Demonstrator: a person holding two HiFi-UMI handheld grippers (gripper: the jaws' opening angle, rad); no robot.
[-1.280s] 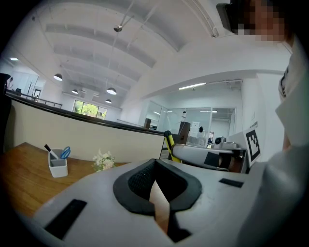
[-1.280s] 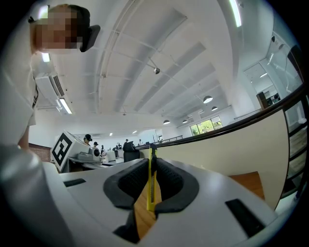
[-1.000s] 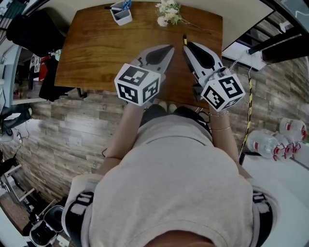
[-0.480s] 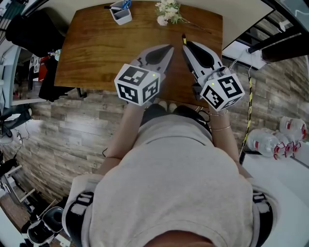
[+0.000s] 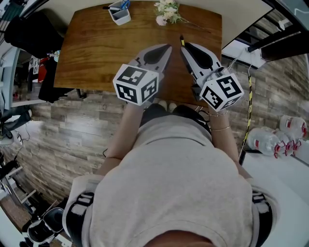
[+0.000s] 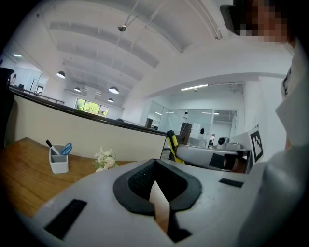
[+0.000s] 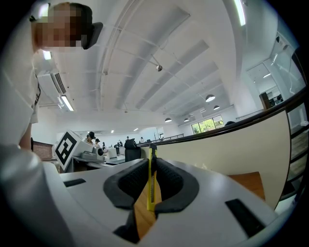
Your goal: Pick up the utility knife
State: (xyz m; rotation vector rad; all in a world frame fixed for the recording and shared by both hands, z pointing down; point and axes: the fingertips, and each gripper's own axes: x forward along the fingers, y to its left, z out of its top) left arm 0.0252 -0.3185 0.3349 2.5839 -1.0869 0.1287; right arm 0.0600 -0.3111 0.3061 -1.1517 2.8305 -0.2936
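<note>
**Knife clamped in the right gripper, above the table**

We have the right gripper [image 5: 185, 48] closed on the utility knife [image 7: 150, 185]. Its pads pinch the slim yellow-and-black body edge-on, and the tip pokes out past the jaws. The knife is held up off the wooden table [image 5: 96, 53], over its near right part. The left gripper [image 6: 154, 166] hangs just beside the right one over the table's near edge, jaw tips together and nothing between them. At the table's far edge we spot a white pen holder [image 5: 120, 14] with blue-handled scissors [image 6: 66, 148] in it. Near it, to the right along that edge, lies a small bunch of white flowers [image 5: 167, 12].
</note>
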